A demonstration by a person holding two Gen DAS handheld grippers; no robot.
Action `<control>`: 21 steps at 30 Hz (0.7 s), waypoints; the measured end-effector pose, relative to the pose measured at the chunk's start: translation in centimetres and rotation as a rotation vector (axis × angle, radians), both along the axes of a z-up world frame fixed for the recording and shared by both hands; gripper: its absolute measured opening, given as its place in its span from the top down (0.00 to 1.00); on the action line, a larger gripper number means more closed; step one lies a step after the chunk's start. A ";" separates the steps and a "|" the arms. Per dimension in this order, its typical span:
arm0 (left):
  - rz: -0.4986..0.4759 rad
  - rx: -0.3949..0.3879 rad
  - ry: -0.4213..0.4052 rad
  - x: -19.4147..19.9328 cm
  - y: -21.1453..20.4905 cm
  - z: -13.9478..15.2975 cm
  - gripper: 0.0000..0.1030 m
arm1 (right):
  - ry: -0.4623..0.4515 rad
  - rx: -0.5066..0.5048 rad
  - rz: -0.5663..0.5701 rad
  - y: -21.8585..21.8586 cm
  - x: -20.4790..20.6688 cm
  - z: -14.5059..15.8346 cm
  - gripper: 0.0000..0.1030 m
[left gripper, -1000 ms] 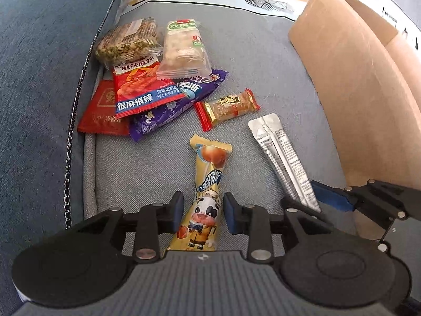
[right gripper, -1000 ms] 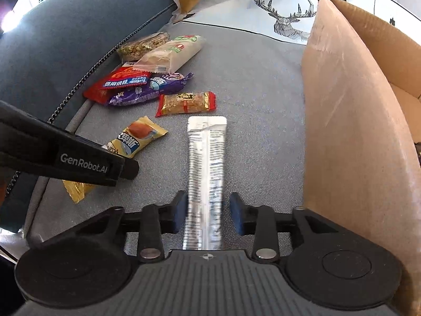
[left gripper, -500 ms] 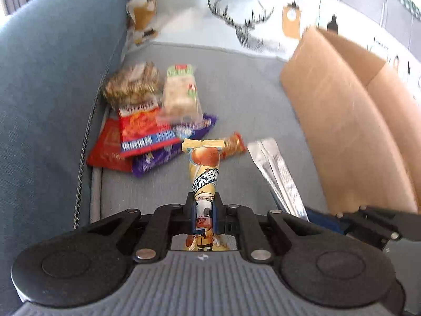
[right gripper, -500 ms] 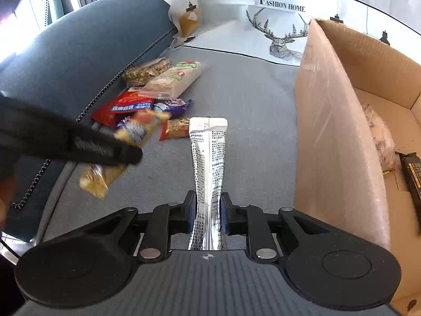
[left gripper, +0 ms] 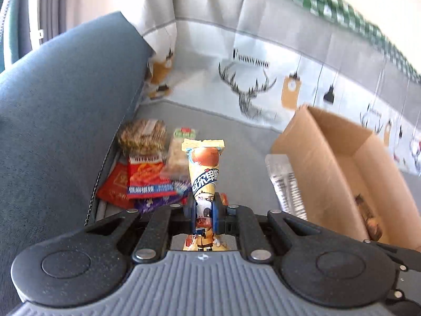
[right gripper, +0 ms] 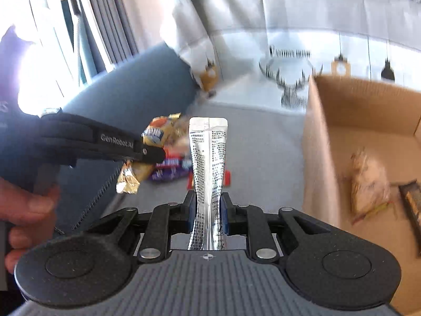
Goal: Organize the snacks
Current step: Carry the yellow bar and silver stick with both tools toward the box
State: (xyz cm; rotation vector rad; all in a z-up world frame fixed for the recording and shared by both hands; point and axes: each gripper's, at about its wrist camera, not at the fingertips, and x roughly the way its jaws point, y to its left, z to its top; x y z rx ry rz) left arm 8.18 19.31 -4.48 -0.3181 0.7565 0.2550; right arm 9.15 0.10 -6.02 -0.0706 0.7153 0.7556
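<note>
My left gripper is shut on a yellow snack packet with a cartoon cow, which stands up out of the jaws above the sofa seat. My right gripper is shut on a long silver sachet, also raised off the seat. In the right wrist view the left gripper shows at the left with the yellow packet pinched in it, a hand behind it. In the left wrist view the silver sachet shows at the right. The open cardboard box stands to the right.
A pile of snack packets lies on the grey seat against the blue sofa arm. The box holds a clear bag and a dark bar. A deer-print cloth covers the sofa back.
Both grippers closed on their packets, the left on the yellow one and the right on the silver sachet, and lifted them off the seat. The views tilted upward, showing more of the sofa back and box.
</note>
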 end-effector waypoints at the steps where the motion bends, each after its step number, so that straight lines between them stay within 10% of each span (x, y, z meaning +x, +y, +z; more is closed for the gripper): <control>1: 0.004 -0.005 -0.015 -0.1 -0.1 0.2 0.89 | -0.018 0.012 0.002 -0.4 -0.1 0.4 0.80; 21: -0.012 -0.008 -0.128 1.0 -2.2 1.5 0.89 | -0.165 0.170 -0.108 -9.2 2.6 4.6 0.80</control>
